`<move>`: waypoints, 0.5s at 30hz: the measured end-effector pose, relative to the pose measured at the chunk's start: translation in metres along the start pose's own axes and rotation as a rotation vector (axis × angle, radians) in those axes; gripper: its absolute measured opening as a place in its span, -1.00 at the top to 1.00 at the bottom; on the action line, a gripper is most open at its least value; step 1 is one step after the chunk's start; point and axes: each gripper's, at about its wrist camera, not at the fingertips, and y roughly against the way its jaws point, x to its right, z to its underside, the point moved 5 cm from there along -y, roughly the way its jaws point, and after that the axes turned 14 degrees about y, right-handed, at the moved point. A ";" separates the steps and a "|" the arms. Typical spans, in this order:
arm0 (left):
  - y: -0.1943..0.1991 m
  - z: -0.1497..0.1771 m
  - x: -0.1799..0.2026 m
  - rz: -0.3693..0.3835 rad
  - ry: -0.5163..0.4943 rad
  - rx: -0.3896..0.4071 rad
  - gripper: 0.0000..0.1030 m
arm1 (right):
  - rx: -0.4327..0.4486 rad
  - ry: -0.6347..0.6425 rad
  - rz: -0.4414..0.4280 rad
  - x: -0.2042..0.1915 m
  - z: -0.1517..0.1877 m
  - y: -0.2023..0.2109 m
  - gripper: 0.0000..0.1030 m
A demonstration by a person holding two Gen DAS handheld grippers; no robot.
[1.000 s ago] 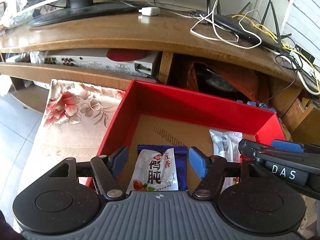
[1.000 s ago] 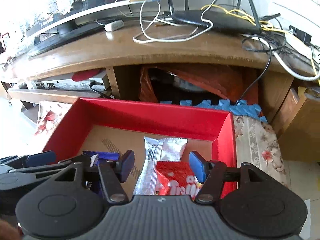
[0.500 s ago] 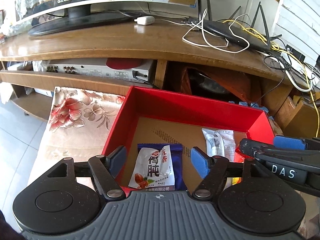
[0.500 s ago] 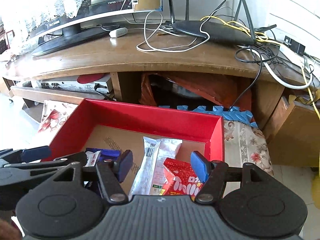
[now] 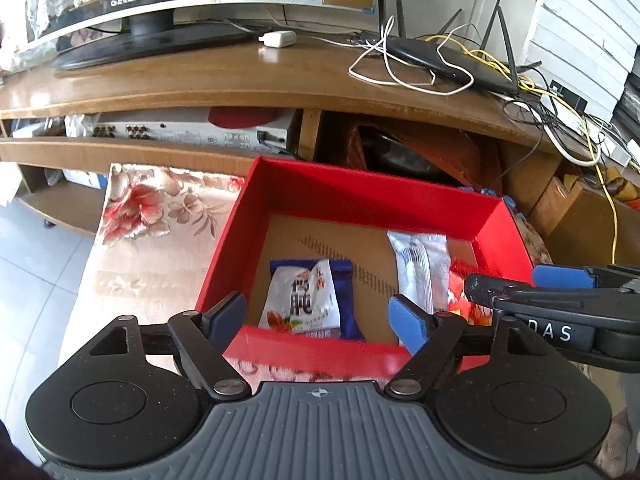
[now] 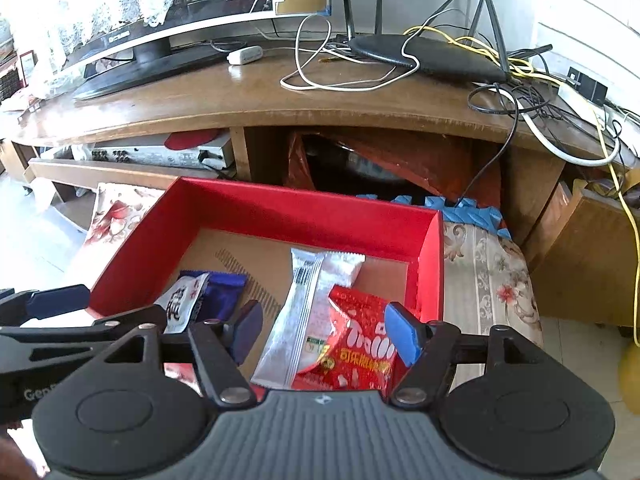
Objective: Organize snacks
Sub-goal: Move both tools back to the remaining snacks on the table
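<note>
Grippers above the red box — both sets of jaws opening, nothing pinched.

Left gripper [image 5: 320, 312] hangs over the near wall of the red box [image 5: 360, 200]; the white snack packet [image 5: 302, 300] on its blue packet [image 5: 346, 300] lies below the gap, clear of both pads. Right gripper [image 6: 324, 328] frames the silver packet [image 6: 308, 304] and red packet [image 6: 360, 336], untouched. Only the left view shows the flowered cloth [image 5: 152, 240] at nine o'clock; only the right view shows the blue foam mat [image 6: 460, 206] at one o'clock — beyond both, the wooden TV stand [image 6: 320, 100].
</note>
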 end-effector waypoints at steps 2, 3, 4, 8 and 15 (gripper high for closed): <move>0.005 0.005 -0.002 0.006 -0.003 -0.006 -0.63 | -0.007 0.008 -0.003 -0.002 0.005 0.004 -0.32; 0.008 0.009 -0.004 0.008 -0.008 -0.009 -0.63 | -0.011 0.014 -0.004 -0.004 0.008 0.006 -0.32; 0.011 0.013 -0.005 0.007 -0.012 -0.013 -0.64 | -0.017 0.021 -0.006 -0.006 0.012 0.009 -0.32; 0.021 0.031 -0.008 0.009 -0.024 -0.042 -0.64 | -0.040 0.041 -0.028 -0.015 0.028 0.018 -0.32; 0.036 0.069 -0.021 0.000 -0.037 -0.107 -0.65 | -0.085 0.066 -0.054 -0.032 0.064 0.040 -0.33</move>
